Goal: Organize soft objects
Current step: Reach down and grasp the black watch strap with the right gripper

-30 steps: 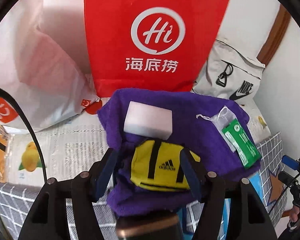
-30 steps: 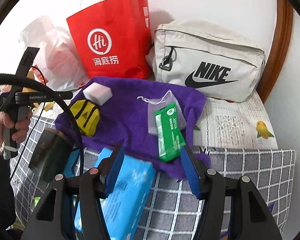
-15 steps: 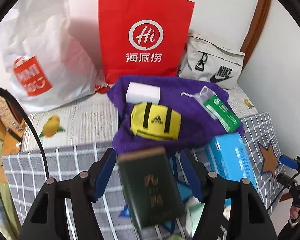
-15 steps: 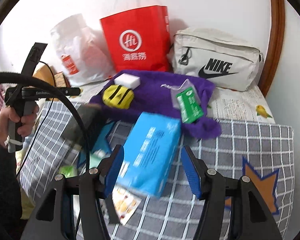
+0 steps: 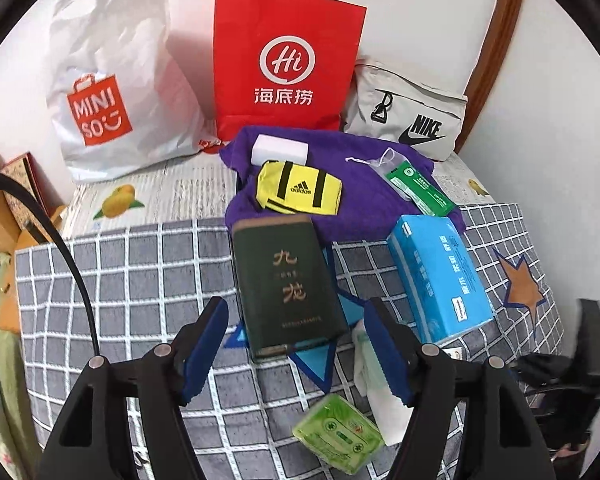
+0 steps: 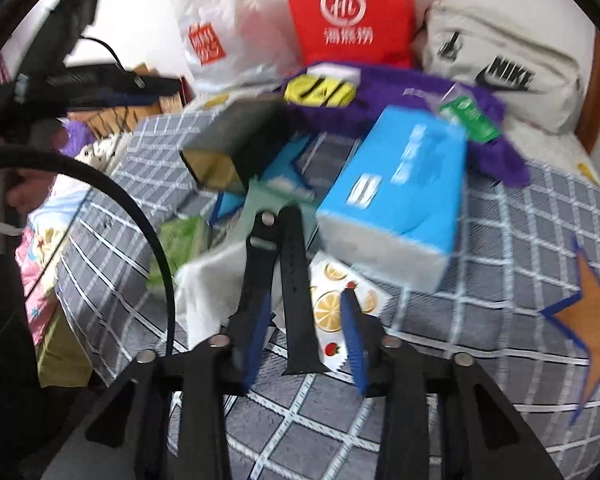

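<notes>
On the bed's checked blanket point(image 5: 120, 280), the left claw point(image 5: 296, 308) hangs wide and empty. Its jaws have just been opening, and nothing sits between them. A dark green box point(image 5: 288, 284) lies at its twelve o'clock. Beyond that, the purple towel point(image 5: 364, 200) carries a yellow sock point(image 5: 300, 190) and a white sponge point(image 5: 280, 152). A blue tissue pack point(image 5: 440, 276) lies at two o'clock, and a crumpled white cloth point(image 5: 380, 400) is just by the right-hand finger, at about four.

Further right, the right claw point(image 6: 306, 298) points down at a black strap point(image 6: 296, 300). Its jaws have just been closing to a narrow gap with the strap between them. The strap lies against the left finger, but clear space shows before the right one, so it does not look pinched yet. The picture is blurred.

The step in hand looks like picking the strap off the clutter. Next, the claw would need to close fully on the strap and lift it clear of the white cloth at its nine o'clock.
</notes>
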{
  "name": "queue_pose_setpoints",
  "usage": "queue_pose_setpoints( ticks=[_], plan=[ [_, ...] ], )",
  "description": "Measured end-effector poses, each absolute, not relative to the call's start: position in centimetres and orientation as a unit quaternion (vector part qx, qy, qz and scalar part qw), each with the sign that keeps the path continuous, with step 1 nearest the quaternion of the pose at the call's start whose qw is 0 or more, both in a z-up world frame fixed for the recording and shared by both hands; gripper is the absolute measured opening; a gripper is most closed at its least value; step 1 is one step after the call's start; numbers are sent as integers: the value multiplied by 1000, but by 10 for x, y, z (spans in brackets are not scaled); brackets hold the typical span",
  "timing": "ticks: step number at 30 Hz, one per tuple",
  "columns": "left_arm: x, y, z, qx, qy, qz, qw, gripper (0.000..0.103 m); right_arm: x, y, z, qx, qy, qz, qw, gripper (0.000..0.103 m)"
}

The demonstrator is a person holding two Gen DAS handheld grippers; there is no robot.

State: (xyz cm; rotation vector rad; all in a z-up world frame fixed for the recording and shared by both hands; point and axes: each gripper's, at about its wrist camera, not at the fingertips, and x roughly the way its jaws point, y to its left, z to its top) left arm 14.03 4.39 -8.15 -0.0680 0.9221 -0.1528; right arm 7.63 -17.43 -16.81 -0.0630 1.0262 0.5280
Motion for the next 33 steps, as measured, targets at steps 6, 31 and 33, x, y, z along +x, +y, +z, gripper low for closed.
queue_pose_setpoints(
  ticks=[6, 31, 33],
  plan=[
    [135, 49, -99, -54, 457, -74, 884, 69, 82, -157, -189, -53, 497, 250, 829, 33],
    [119, 58, -131, -77, 484, -81, 868, 69, 62, -162, -197, -107, 504, 204, 832, 21],
    [117, 60, -133, -80, 487, -81, 866, 69, 64, -159, -200, -110, 502, 199, 834, 22]
  ],
)
